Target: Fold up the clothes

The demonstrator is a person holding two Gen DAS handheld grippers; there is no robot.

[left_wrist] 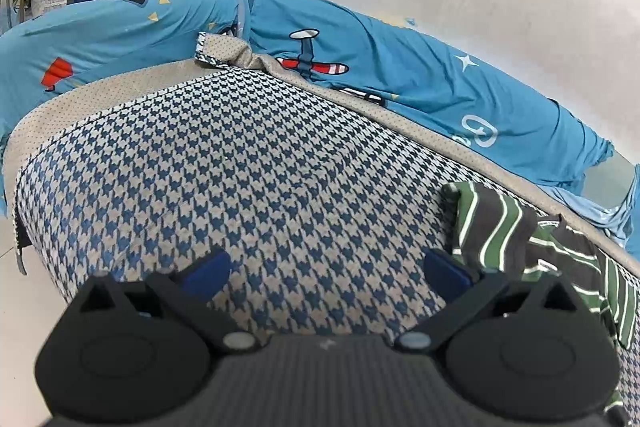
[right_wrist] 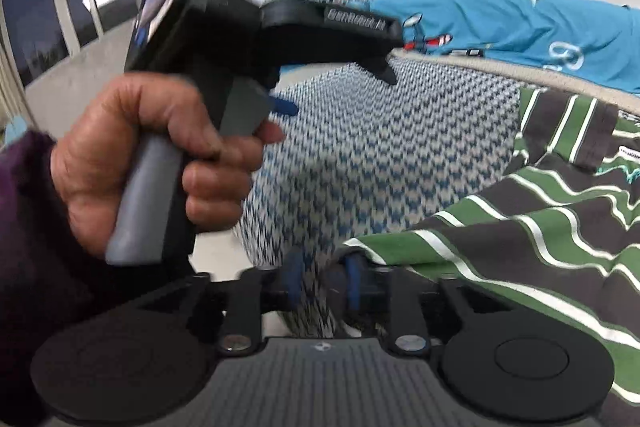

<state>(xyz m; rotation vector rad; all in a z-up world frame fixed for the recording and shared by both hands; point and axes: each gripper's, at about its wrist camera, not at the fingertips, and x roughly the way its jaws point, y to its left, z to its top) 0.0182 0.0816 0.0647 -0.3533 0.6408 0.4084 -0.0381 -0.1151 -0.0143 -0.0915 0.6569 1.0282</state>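
Right wrist view, striped shirt (right_wrist: 540, 227) right of right gripper (right_wrist: 324, 283), jaws slightly apart

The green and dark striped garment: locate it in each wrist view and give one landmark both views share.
Left wrist view: the green and dark striped garment lies at the right edge, on the blue-and-white houndstooth cover.
Right wrist view: it fills the lower right, on the same cover.
Shared landmark: the bright blue printed sheet behind the cover, near the top right in the right wrist view.
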